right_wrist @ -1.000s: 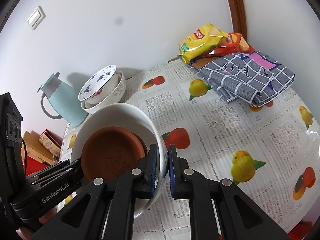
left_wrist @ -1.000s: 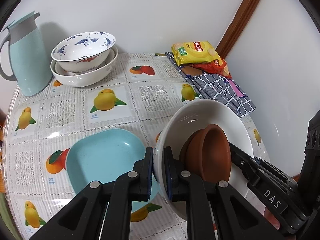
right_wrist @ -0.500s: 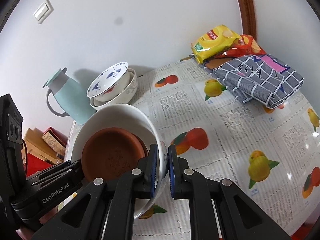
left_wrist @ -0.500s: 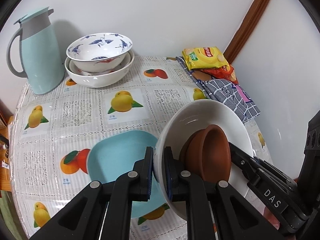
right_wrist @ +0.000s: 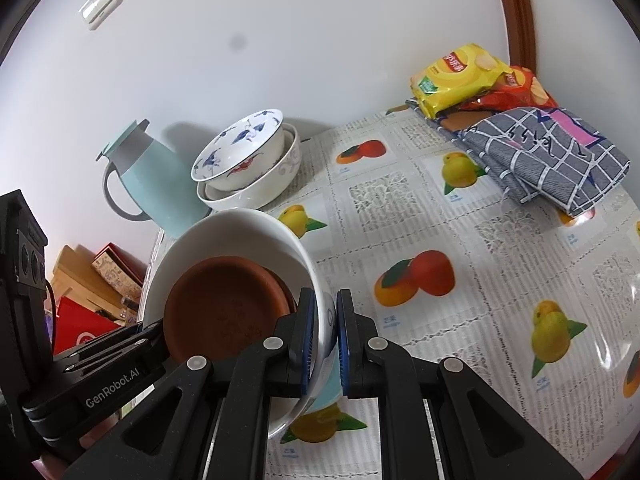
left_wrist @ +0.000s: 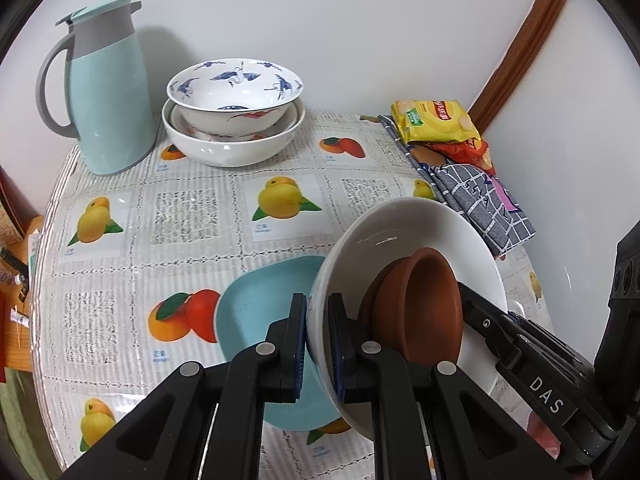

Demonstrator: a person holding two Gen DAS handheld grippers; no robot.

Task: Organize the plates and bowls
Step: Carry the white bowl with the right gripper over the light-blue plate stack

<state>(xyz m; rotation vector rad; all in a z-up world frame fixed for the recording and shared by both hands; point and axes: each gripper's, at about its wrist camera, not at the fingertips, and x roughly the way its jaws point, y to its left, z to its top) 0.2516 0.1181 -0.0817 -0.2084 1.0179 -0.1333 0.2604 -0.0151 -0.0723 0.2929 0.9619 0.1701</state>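
Note:
A large white bowl (left_wrist: 404, 228) (right_wrist: 236, 232) hangs tilted above the table, with a brown clay dish (left_wrist: 424, 304) (right_wrist: 224, 312) lying inside it. My left gripper (left_wrist: 318, 344) is shut on the bowl's left rim and my right gripper (right_wrist: 323, 340) is shut on the opposite rim. Under the bowl a light blue plate (left_wrist: 260, 312) lies on the fruit-print tablecloth (left_wrist: 184, 216), only a sliver of it showing in the right wrist view. At the back stands a stack of bowls: a blue-and-white patterned bowl (left_wrist: 234, 88) (right_wrist: 240, 148) nested in a wider white bowl (left_wrist: 232, 146) (right_wrist: 260, 188).
A pale blue jug (left_wrist: 106, 92) (right_wrist: 152, 176) stands at the back left beside the stacked bowls. Snack bags (left_wrist: 434, 120) (right_wrist: 460, 76) and a folded grey checked cloth (left_wrist: 480, 204) (right_wrist: 544, 160) lie at the back right against the wall. Boxes (right_wrist: 100, 276) sit past the table's left edge.
Both grippers have carried the white bowl with the clay dish across the table; the blue plate now lies partly beneath it, and the stacked bowls and jug look nearer.

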